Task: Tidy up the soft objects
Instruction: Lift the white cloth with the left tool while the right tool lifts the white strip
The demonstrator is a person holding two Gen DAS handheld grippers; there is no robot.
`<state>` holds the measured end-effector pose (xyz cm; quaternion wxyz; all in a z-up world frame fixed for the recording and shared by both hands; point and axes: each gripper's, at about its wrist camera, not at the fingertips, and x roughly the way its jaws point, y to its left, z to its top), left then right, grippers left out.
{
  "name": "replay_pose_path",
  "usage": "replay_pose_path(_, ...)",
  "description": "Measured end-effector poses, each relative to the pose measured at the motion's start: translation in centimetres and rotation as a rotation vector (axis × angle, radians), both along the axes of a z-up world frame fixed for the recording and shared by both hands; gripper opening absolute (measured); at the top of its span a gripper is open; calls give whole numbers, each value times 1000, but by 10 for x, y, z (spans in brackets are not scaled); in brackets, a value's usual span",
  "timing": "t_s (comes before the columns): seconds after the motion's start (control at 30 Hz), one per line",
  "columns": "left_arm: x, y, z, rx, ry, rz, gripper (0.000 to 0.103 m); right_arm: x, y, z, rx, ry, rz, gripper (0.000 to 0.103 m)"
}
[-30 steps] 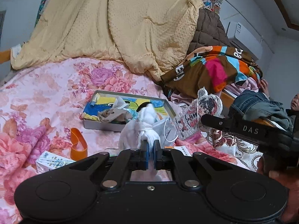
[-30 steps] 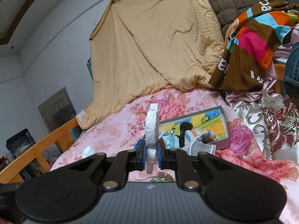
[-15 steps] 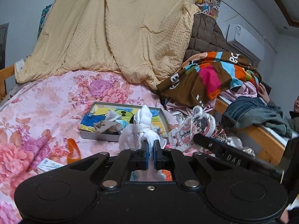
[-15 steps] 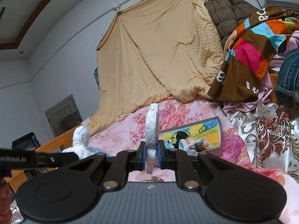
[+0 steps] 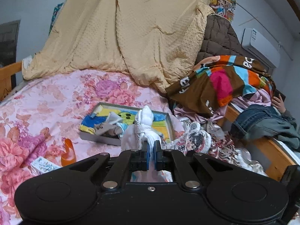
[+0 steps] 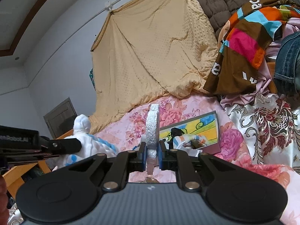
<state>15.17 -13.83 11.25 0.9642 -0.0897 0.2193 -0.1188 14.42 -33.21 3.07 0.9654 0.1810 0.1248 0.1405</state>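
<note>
My left gripper (image 5: pixel 151 146) is shut on a white cloth bundle (image 5: pixel 143 129) and holds it above the bed, in front of a shallow picture-lined box (image 5: pixel 129 123) with several soft items in it. My right gripper (image 6: pixel 151 151) is shut on a flat silver-white foam piece (image 6: pixel 152 129), held upright. In the left wrist view that foam piece (image 5: pixel 196 139) shows its patterned face to the right of the bundle. In the right wrist view the left gripper with its bundle (image 6: pixel 84 140) is at the left, and the box (image 6: pixel 195 131) lies beyond my right fingers.
An orange band (image 5: pixel 67 151) and a small carton (image 5: pixel 42 166) lie on the floral sheet (image 5: pixel 46 103) at left. A yellow quilt (image 5: pixel 140 31) hangs behind. A striped blanket (image 5: pixel 221 82) and jeans (image 5: pixel 262 120) are piled right, by the wooden bed rail (image 5: pixel 266 148).
Both grippers have lifted and tilted upward with their loads. The left gripper and its bundle have come into the right wrist view at the left. Grips are unchanged.
</note>
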Motion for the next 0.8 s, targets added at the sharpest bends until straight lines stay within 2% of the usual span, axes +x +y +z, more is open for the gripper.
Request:
replay_pose_path(0.27,17,-3,-5,-7,-16,21,4,13,3,1,20,18,-6,13)
replay_pose_path(0.43,27,2,-14,-46,-3,36,4,18,19,3,-53,12,4,13)
replay_pose_path(0.57,36,8,-22,-61,3,34,4,27,24,4,-60,5,4,13)
replay_pose_path(0.7,50,13,-27,-73,0,9,4,42,25,4,-69,4,-6,13)
replay_pose_path(0.8,69,15,-30,-77,-2,-20,4,60,25,2,-111,1,-21,13)
